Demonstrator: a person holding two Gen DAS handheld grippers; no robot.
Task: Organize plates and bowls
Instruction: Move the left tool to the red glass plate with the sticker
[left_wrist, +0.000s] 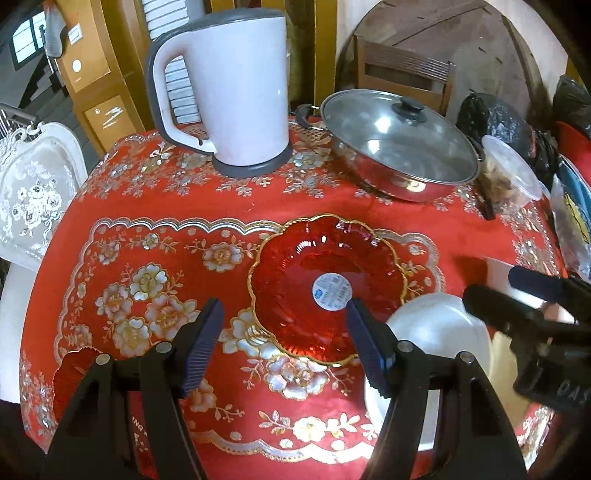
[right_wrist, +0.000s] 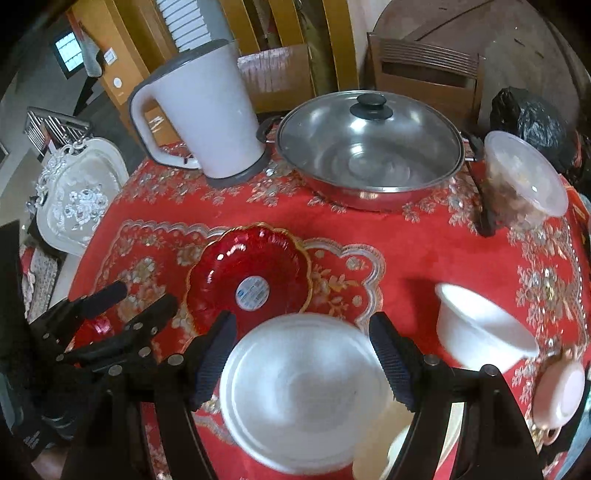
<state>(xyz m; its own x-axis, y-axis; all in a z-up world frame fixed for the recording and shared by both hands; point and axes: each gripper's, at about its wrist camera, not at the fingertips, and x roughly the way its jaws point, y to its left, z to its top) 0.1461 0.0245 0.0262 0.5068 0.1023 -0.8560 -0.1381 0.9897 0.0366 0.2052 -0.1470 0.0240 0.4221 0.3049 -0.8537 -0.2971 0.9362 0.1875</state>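
Both grippers, left and right, have their jaws spread wide, holding nothing. Red plate sits mid-table; the white bowl (blurry) sits just beside it, under the right one.

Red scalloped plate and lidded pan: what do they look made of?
Red scalloped plate: likely glass or clear plastic, glossy and translucent, ribbed, gold-edged, with a round sticker in its middle. Lidded pan: polished steel body with mirror reflections; see-through lid, probably glass, with a black knob.
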